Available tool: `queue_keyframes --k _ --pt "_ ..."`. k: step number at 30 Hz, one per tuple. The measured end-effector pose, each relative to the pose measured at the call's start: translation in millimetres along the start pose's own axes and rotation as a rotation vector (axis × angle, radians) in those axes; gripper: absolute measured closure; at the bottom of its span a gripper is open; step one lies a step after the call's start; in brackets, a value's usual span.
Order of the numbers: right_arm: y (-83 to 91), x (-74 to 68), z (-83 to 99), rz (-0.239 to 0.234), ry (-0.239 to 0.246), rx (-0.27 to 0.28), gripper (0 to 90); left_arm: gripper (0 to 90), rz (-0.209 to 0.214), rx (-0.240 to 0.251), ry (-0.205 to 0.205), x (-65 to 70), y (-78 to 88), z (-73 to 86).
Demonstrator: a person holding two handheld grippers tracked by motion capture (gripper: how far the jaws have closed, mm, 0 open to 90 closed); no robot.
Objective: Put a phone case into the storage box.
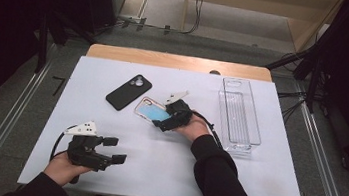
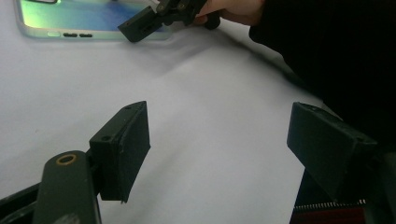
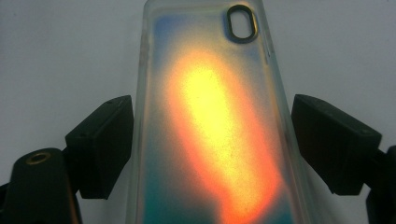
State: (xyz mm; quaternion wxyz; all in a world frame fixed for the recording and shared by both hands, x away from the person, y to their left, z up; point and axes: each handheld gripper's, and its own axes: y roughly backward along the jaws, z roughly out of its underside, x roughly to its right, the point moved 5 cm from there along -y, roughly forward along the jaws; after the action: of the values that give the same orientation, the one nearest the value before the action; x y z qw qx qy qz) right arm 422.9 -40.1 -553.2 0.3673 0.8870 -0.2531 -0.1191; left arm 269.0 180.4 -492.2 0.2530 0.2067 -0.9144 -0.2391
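A translucent iridescent phone case lies flat near the middle of the white table. My right gripper is at its near end, open, one jaw on each side of the case. In the right gripper view the case glows orange and teal between the jaws of that gripper, with thin gaps at both sides. My left gripper is held low at the front left, open, with nothing between its jaws. In the left gripper view, that gripper faces bare table, with the case far off.
A black phone case lies camera-side up just left of the iridescent one. A long clear plastic tray stands at the right side of the table. The person's dark sleeve crosses the front right.
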Motion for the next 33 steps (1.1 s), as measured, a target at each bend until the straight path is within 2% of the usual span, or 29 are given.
queue_keyframes --k 6,18,21,22,23,25,27,28,31,33 --pt "0.1 0.0 -0.2 0.001 0.012 -0.003 14.8 21.9 0.003 0.004 0.005 -0.5 0.2 -0.4" --pt "1.4 1.1 -1.1 -0.013 0.001 -0.008 15.2 21.9 0.003 -0.005 0.008 -0.8 -0.4 0.1" --pt "3.9 1.6 -2.9 -0.028 -0.022 -0.001 15.2 21.9 0.004 -0.001 0.011 -0.9 -0.2 -0.3" --pt "7.1 1.8 -5.0 -0.035 -0.048 0.009 15.2 21.9 0.003 -0.003 0.012 -1.3 -0.2 -0.2" --pt "7.1 1.8 -5.0 -0.035 -0.048 0.009 15.2 21.9 0.003 -0.003 0.012 -1.3 -0.2 -0.2" --pt "13.4 3.3 -8.5 -0.049 -0.079 0.03 15.3 21.9 0.002 -0.002 0.014 -1.3 0.1 -0.3" --pt "15.9 3.6 -9.8 -0.059 -0.089 0.036 15.3 21.9 0.002 0.0 0.014 -1.5 0.2 -0.4" --pt "22.2 3.1 -12.8 -0.066 -0.114 0.044 15.2 21.9 0.002 -0.001 0.015 -1.7 0.4 -0.5" --pt "33.9 0.6 -17.9 -0.076 -0.139 0.047 15.2 21.9 0.002 -0.001 0.019 -1.7 0.2 -0.8" --pt "42.7 -1.5 -21.1 -0.085 -0.16 0.049 15.3 21.9 0.026 -0.012 0.054 -0.4 0.0 -1.4"
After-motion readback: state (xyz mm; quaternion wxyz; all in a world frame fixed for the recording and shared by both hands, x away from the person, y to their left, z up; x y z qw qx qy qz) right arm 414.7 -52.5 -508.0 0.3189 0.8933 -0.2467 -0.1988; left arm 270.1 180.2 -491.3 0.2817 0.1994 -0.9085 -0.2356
